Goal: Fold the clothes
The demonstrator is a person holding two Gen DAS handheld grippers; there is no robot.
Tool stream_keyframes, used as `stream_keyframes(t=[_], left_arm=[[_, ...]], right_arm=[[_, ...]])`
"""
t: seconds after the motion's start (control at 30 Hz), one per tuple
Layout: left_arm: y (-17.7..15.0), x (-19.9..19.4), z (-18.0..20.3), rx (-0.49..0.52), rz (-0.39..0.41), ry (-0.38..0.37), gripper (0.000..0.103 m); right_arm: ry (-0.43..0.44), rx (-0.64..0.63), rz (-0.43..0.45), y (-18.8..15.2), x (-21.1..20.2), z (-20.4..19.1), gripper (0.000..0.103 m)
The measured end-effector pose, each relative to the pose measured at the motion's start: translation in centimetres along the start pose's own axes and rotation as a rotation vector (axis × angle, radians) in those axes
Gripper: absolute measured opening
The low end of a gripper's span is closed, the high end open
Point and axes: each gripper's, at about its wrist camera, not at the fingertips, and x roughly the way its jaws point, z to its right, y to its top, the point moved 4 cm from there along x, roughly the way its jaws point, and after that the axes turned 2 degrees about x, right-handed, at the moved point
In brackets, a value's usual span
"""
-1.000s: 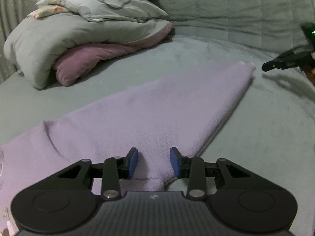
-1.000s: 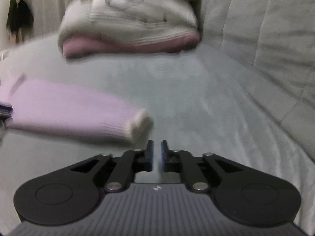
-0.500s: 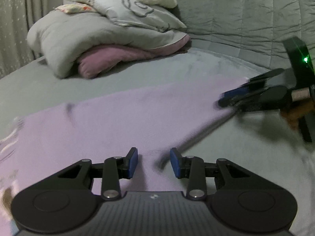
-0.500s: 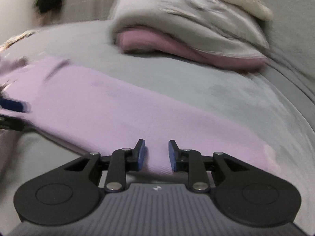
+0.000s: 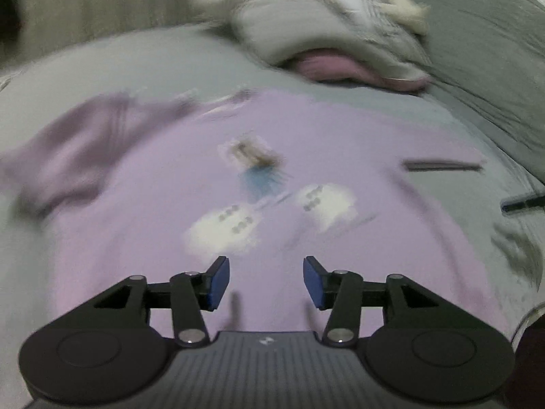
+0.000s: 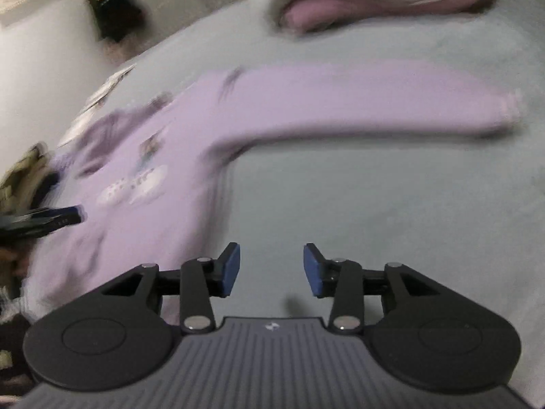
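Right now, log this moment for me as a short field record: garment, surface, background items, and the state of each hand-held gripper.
garment: lilac sweater, spread flat, front print facing up, one sleeve stretched out sideways
surface: grey bedspread
background: folded grey and pink bedding at the far end
left hand-held gripper: over the sweater's lower body, jaws opening, nothing between them
right hand-held gripper: over bare bedspread beside the sweater, jaws opening, nothing between them
image quality: motion blur in both views

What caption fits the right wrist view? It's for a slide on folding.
Right gripper, fingers opening and empty, over the grey bed beside a lilac sweater, one sleeve stretched out.
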Motion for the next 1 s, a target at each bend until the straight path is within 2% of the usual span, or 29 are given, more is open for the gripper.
stream_keyframes(t=[0.1,0.13,0.23,0.33,0.4,0.47,0.5,0.57,0.6,0.63,0.67,0.77,0.83,0.93,0.97,1.0], left_arm=[[-3.1,-2.6,-4.5,-0.104,-0.034,0.031,0.049],[-4.8,-3.9,-6.8,-0.178,-0.049,0.012,0.049],[-6.8,-5.2,-9.8,-0.299,-0.071,-0.066,0.049],[-7.8,-5.6,-11.4,-0.375,-0.095,-0.109,0.049],[-8.7,-5.3,-11.9,-0.442,-0.130,-0.176,0.049],[-9.8,-4.7,-12.0,-0.497,-0.177,-0.267,0.044],[-10.2,-4.4,-12.0,-0.507,-0.186,-0.288,0.044],[-10.7,-3.8,-11.6,-0.508,-0.191,-0.307,0.030],[-10.8,-3.7,-11.5,-0.506,-0.190,-0.299,0.012],[-10.8,-3.7,-11.4,-0.508,-0.184,-0.291,0.008],[-10.6,-3.9,-11.4,-0.513,-0.168,-0.297,0.008],[-9.5,-6.9,-11.3,-0.487,-0.081,-0.327,0.007],[-9.3,-8.5,-11.2,-0.460,-0.066,-0.322,0.006],[-10.6,-7.8,-10.4,-0.430,-0.137,-0.312,0.006],[-11.7,-6.1,-9.4,-0.390,-0.208,-0.279,0.006],[-12.2,-5.1,-8.9,-0.347,-0.227,-0.258,0.007]], right_arm=[[0.081,0.028,-0.087,-2.5,2.1,-2.3,0.043],[0.089,0.038,-0.104,-3.2,2.5,-2.7,0.043],[0.117,0.097,-0.124,-4.4,2.7,-3.0,0.043],[0.137,0.146,-0.132,-4.8,2.8,-2.9,0.043],[0.119,0.158,-0.139,-4.8,3.1,-2.7,0.043],[0.122,0.181,-0.144,-4.7,3.5,-2.4,0.043],[0.129,0.196,-0.144,-4.9,3.6,-2.4,0.043],[0.135,0.211,-0.140,-5.1,4.1,-2.5,0.043],[0.137,0.212,-0.136,-5.2,4.4,-2.7,0.043],[0.137,0.205,-0.128,-5.3,4.8,-2.9,0.028],[0.133,0.198,-0.123,-5.4,5.0,-3.1,0.008],[0.125,0.146,-0.085,-4.9,3.2,-3.9,0.007],[0.111,0.098,-0.044,-4.3,0.6,-4.4,0.006],[0.044,0.066,-0.073,-4.6,-0.1,-4.0,0.006],[0.018,0.062,-0.094,-4.8,0.4,-3.8,0.006],[-0.033,0.050,-0.135,-5.4,1.6,-3.4,0.007]])
